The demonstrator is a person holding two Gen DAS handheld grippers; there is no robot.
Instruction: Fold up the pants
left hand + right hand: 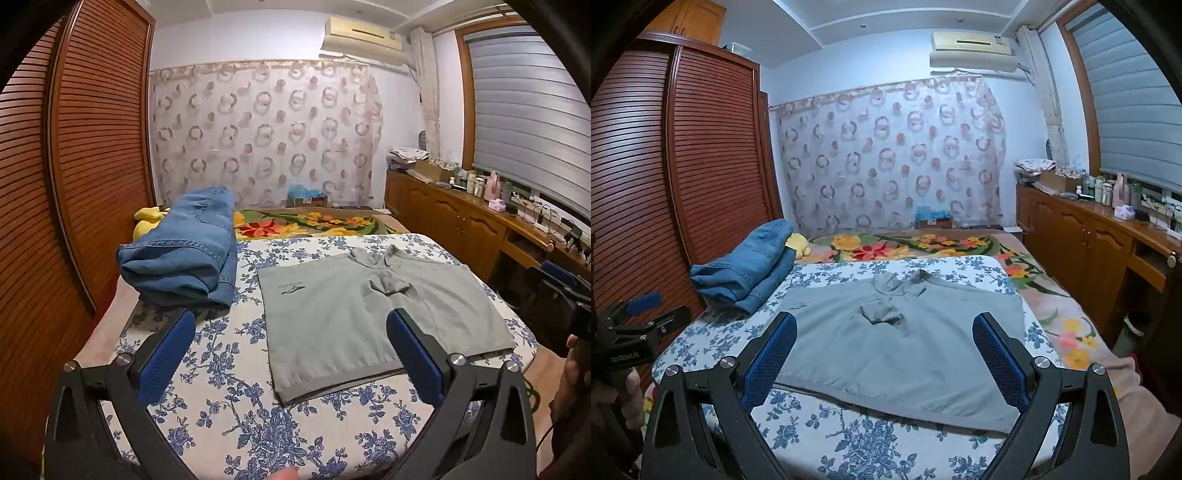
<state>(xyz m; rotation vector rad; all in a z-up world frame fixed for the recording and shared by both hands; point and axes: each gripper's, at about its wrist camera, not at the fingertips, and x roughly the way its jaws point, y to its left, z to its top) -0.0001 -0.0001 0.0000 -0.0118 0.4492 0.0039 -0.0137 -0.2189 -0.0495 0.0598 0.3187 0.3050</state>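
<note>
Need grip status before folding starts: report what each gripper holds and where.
Nothing is held. The left gripper and right gripper hover open above the grey pants.

You have a bed (849, 439) with a blue-flowered cover; grey pants (905, 343) lie flat at its middle, and folded blue jeans (746, 273) are stacked near its left edge

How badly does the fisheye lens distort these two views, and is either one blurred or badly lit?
Left wrist view: the louvred wardrobe bows strongly, corners go black, and the grey pants stay sharp under even light. Right wrist view: the same bowing and dark corners, a cooler blue cast, and no motion blur; the right hand-held gripper looks crisp.
</note>
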